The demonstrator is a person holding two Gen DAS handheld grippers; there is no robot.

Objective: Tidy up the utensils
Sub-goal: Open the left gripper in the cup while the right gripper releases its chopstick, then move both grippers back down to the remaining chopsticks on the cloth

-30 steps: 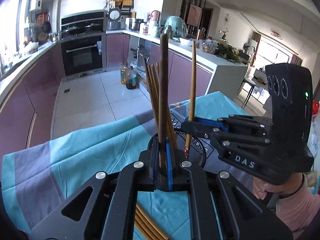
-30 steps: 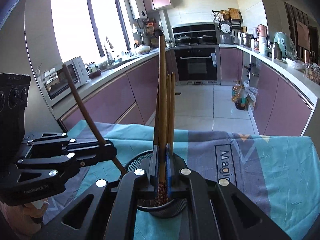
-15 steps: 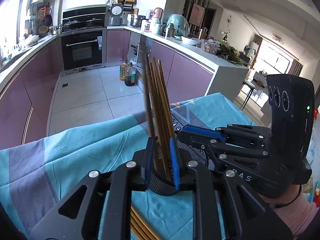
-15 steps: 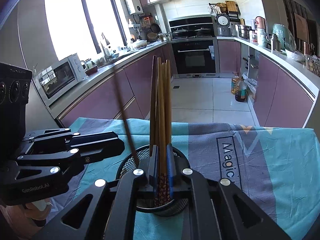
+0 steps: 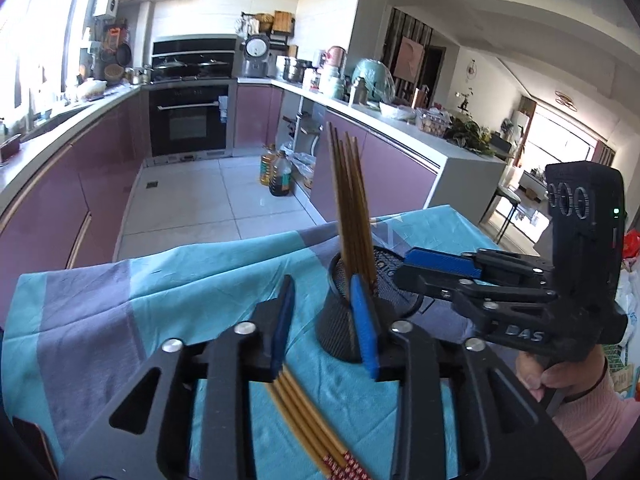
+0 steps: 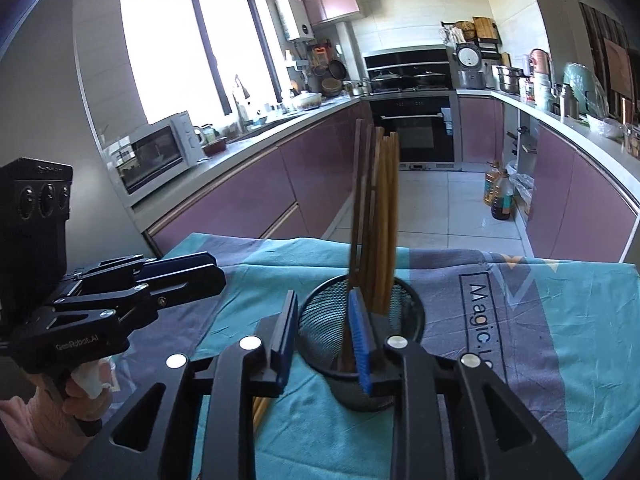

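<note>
A black mesh holder stands on the teal and grey cloth with several brown chopsticks upright in it. Several more chopsticks lie flat on the cloth under my left gripper; their ends show in the right wrist view. My left gripper is open and empty, just left of the holder. My right gripper is open and empty, its right pad in front of the holder. Each gripper shows in the other's view, the right and the left.
The cloth-covered table ends at its far edge above the tiled kitchen floor. Purple cabinets, an oven and crowded counters lie beyond. Oil bottles stand on the floor. A person's hand holds the right gripper's handle.
Both grippers have opened and let go of their chopsticks, which now stand in the holder. Both have drawn back and down from it; the left shifted left.
</note>
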